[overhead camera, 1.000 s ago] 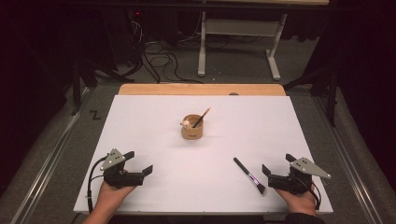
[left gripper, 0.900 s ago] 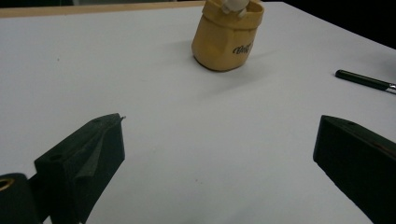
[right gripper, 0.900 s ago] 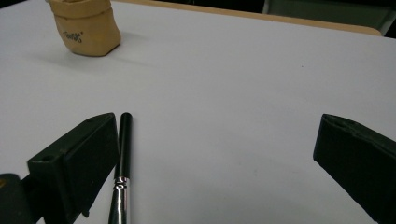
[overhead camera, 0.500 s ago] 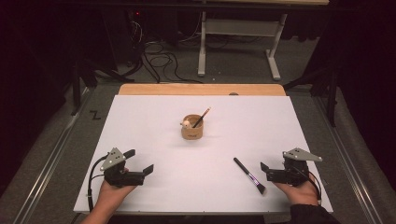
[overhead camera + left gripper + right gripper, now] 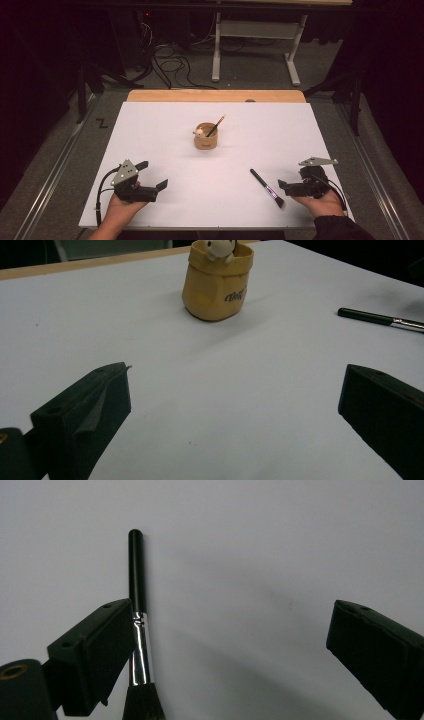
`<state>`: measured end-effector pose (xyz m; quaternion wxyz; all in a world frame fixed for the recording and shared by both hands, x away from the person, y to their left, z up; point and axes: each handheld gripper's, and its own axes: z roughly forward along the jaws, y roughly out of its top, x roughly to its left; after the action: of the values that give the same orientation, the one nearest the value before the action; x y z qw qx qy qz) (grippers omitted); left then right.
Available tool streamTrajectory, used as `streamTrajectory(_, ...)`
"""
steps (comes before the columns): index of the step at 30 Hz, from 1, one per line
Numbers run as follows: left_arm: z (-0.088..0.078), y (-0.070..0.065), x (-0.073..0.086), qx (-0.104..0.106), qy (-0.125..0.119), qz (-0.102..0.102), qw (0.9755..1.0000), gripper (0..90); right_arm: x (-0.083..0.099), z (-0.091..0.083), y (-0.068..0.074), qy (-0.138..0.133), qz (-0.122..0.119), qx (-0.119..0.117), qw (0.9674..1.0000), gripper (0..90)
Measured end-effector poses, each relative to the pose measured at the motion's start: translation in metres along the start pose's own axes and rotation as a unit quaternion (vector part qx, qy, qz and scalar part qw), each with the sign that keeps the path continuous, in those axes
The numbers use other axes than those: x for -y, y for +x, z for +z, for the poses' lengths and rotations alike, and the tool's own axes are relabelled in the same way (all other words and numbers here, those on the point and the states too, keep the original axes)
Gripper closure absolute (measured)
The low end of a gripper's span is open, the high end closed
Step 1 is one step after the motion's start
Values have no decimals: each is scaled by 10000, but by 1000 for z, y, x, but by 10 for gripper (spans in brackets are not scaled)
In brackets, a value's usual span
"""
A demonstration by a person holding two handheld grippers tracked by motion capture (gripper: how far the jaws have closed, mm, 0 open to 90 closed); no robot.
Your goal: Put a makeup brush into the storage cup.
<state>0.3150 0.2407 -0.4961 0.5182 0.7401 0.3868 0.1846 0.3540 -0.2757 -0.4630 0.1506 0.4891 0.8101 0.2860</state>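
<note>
Hands come in from the bottom of the high view, each with a gripper. The left gripper [image 5: 150, 186] is low on the left side of the white table [image 5: 165, 135]. It rests in the person's left hand [image 5: 120, 207]. Its jaws are wide apart and nothing is between them. In the left gripper view they hang just over the bare white top.

Farther back, near the middle of the table, stands a small tan cup [image 5: 205, 137]. It is upright. A little white toy [image 5: 199, 132] peeks out at its rim, and a thin stick [image 5: 216, 126] leans out of it toward the right. In the left gripper view the cup [image 5: 217, 282] sits ahead, well apart from the jaws.

To the right lies a black brush [image 5: 267, 188], flat on the table, with its soft tip toward the person. The right gripper [image 5: 283, 185] is just beside it, in the right hand [image 5: 320, 200]. Its jaws have just closed in a little, but they stay wide apart and do not squeeze anything. In the right gripper view the brush [image 5: 137, 615] lies between the jaws, right up against the left one. Its shiny silver part is by that jaw. The other jaw is well apart from it.
</note>
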Motion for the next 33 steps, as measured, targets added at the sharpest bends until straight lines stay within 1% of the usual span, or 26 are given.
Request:
streamTrajectory(1, 0, -1, 0, 4, -23, 15, 10000, 10, 0, 0, 1, 89, -21, -8, 10000, 66)
streamTrajectory(3, -2, -2, 0, 88, -110, 45, 9999, 8, -1, 1, 2, 230, -106, -1, 9997, 65)
streamTrajectory(7, -5, -3, -2, 99, -209, 42, 9997, 7, -4, 1, 4, 529, -334, 10, 9980, 65)
streamTrajectory(11, -3, -1, 0, 85, -183, -30, 9998, 7, -10, -1, 4, 672, -429, 27, 9968, 76)
streamTrajectory(15, -3, 1, 0, 75, -147, -47, 9999, 7, -16, -4, 4, 852, -522, 46, 9950, 87)
streamTrajectory(17, -3, 1, 0, 62, -157, 1, 9999, 7, -18, -4, 5, 905, -571, 78, 9942, 91)
streamTrajectory(20, -2, 2, 3, 105, -129, -47, 9998, 7, -20, -5, 5, 936, -535, 47, 9942, 92)
streamTrajectory(23, -2, 4, 5, 109, -90, -49, 9999, 7, -20, -4, 3, 997, -460, 10, 9940, 93)
streamTrajectory(26, -4, 5, 4, 84, -111, -21, 9999, 7, -21, -2, 0, 1119, -450, 6, 9927, 92)
streamTrajectory(29, -4, 5, 1, 74, -216, -57, 9997, 8, -25, -3, 1, 1261, -578, 24, 9903, 92)
streamTrajectory(30, -3, 4, 1, 92, -191, -49, 9998, 8, -26, -3, 2, 1291, -594, 7, 9899, 93)
streamTrajectory(33, 1, 2, 3, 144, -86, -7, 9999, 8, -30, -7, 3, 1409, -682, 80, 9876, 94)
